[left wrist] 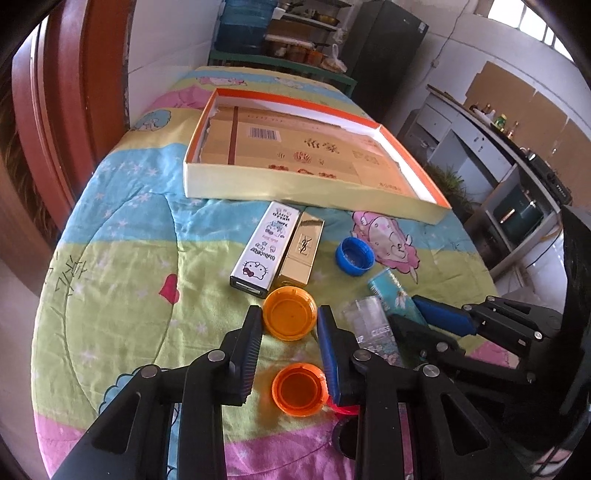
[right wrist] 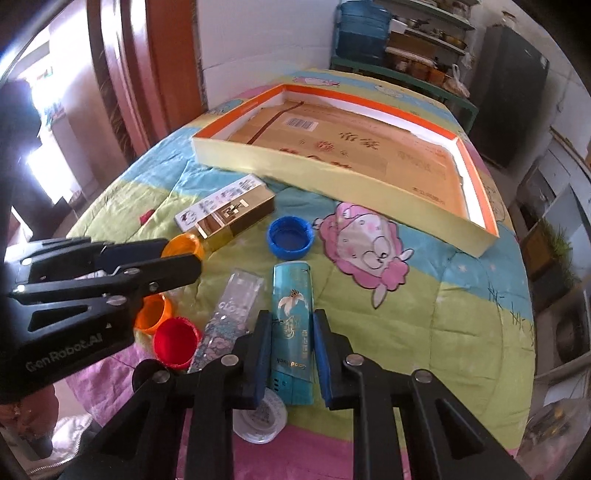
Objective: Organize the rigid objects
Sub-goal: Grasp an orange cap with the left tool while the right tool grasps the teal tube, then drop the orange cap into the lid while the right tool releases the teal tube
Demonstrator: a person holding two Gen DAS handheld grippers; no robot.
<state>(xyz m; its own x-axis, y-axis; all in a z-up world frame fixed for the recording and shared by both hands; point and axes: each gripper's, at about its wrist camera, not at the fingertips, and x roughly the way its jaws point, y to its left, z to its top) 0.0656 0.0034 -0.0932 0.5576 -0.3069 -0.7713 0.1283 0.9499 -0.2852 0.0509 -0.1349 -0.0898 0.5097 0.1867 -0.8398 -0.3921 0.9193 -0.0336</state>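
My left gripper (left wrist: pixel 290 319) is open, its fingertips on either side of an orange cap (left wrist: pixel 290 314) lying on the quilt. A second orange cap (left wrist: pixel 300 388) lies between its fingers, nearer the camera. My right gripper (right wrist: pixel 291 323) is open around a teal box (right wrist: pixel 292 325) lying flat. A clear glittery box (right wrist: pixel 229 317) lies to its left, with a red cap (right wrist: pixel 175 341) beside it. A Hello Kitty box (left wrist: pixel 264 247), a gold box (left wrist: pixel 301 249) and a blue cap (left wrist: pixel 354 255) lie farther out. The shallow orange-rimmed cardboard box (left wrist: pixel 236 184) sits beyond them.
A colourful quilt (left wrist: pixel 122 258) covers the round table. A white round lid (right wrist: pixel 260 421) lies under my right gripper. A wooden door frame (left wrist: pixel 66 110) stands left, shelves (left wrist: pixel 295 33) and a dark fridge (left wrist: pixel 384 51) behind, and a counter (left wrist: pixel 517 155) on the right.
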